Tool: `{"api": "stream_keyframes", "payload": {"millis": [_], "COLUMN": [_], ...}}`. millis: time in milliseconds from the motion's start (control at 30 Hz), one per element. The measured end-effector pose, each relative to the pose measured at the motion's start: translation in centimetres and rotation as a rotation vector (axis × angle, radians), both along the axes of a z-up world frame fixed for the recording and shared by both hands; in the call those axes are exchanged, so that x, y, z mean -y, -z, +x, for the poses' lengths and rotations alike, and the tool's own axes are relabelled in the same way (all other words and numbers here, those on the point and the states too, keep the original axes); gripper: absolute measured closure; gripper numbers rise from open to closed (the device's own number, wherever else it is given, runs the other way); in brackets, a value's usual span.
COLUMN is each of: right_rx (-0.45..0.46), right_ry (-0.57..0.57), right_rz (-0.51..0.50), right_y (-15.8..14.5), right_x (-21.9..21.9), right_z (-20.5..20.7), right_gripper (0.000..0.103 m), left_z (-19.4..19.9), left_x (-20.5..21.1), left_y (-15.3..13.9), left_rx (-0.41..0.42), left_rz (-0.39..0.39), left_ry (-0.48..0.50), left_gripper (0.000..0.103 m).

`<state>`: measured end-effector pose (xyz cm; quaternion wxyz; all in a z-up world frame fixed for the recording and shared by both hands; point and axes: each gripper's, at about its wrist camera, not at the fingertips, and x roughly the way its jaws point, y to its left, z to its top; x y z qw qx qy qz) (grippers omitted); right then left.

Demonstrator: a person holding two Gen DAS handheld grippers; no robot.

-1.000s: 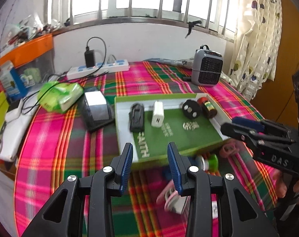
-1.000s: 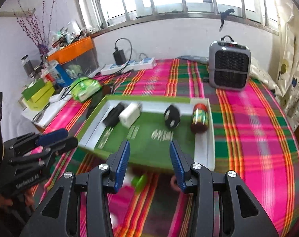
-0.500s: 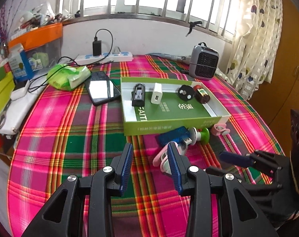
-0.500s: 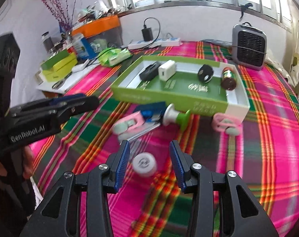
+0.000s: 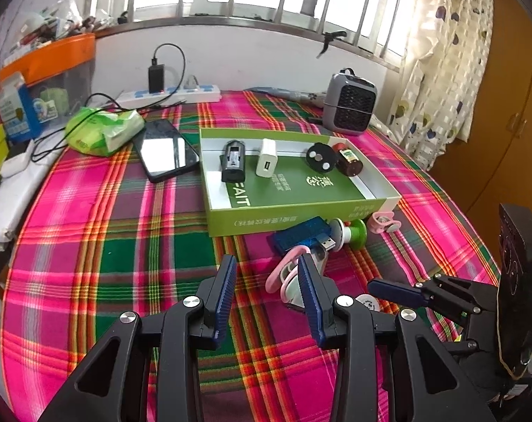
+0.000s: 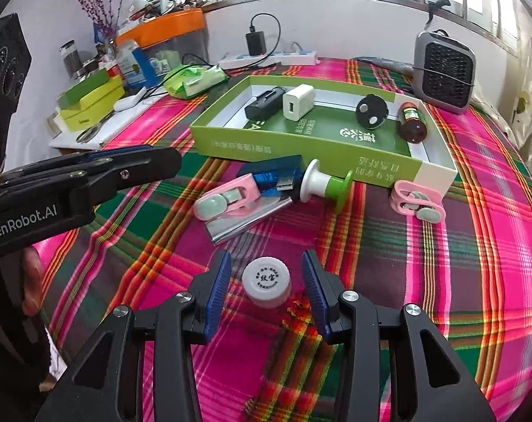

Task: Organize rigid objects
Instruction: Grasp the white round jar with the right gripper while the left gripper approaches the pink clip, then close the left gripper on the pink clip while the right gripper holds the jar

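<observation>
My jaws on the right gripper (image 6: 266,286) stand wide, and the white bottle cap (image 6: 266,281) sits squarely between them on the plaid cloth (image 6: 424,281), clear of both blue pads, untouched. It lies straight ahead of the fingers and centred, so as I judge it the coming move needs no sideways correction: a short push forward and down, then a squeeze. The cap is round with its printed top facing up, so it has no long axis to line up with; any closing line across it should do.

My left gripper (image 5: 266,283) is also open and holds nothing. It hovers over bare cloth, with a pink clip (image 5: 283,277) just past its right finger. The right one is clearly the nearer to the cap.

Beyond the cap lie the other loose pieces: a blue USB reader (image 6: 269,176), a second pink clip (image 6: 415,198), a white-and-green spool (image 6: 324,186), all near the front wall of the green box (image 6: 301,147). Inside it already rest a black battery pack (image 6: 264,102), a white charger (image 6: 297,102), a black round disc (image 6: 371,110) and a small brown bottle (image 6: 412,125).

The right view shows the cap whole, with gaps on both sides. The left view shows only a sliver of it (image 5: 368,304), behind the right gripper's finger, but gives a better look into the box, where open floor remains in front of the row of items.
</observation>
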<state>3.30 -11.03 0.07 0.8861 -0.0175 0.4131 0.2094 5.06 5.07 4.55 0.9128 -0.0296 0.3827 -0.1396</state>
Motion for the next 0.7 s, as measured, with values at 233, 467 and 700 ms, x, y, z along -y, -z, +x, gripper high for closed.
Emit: {"api": "stream_keyframes", "payload": {"millis": [233, 467, 700], "right_rx": [-0.01, -0.001, 0.005], "right_ry": [0.001, 0.007, 0.02], "right_rz": [-0.052, -0.101, -0.086], "right_y": [0.2, 0.6, 0.5], "right_x": [-0.6, -0.6, 0.2], "right_z": [0.2, -0.2, -0.4], "right_gripper": [0.06, 0.074, 0.074], "left_z": [1.6, 2.2, 2.4], "left_x": [-0.2, 0.1, 0.5], "left_y": [0.8, 0.8, 1.2], "left_rx": [-0.033, -0.032, -0.045], "left_rz": [-0.034, -0.045, -0.029], "left_ry": [0.041, 0.072, 0.086], "left_gripper": [0.068, 0.068, 0.068]}}
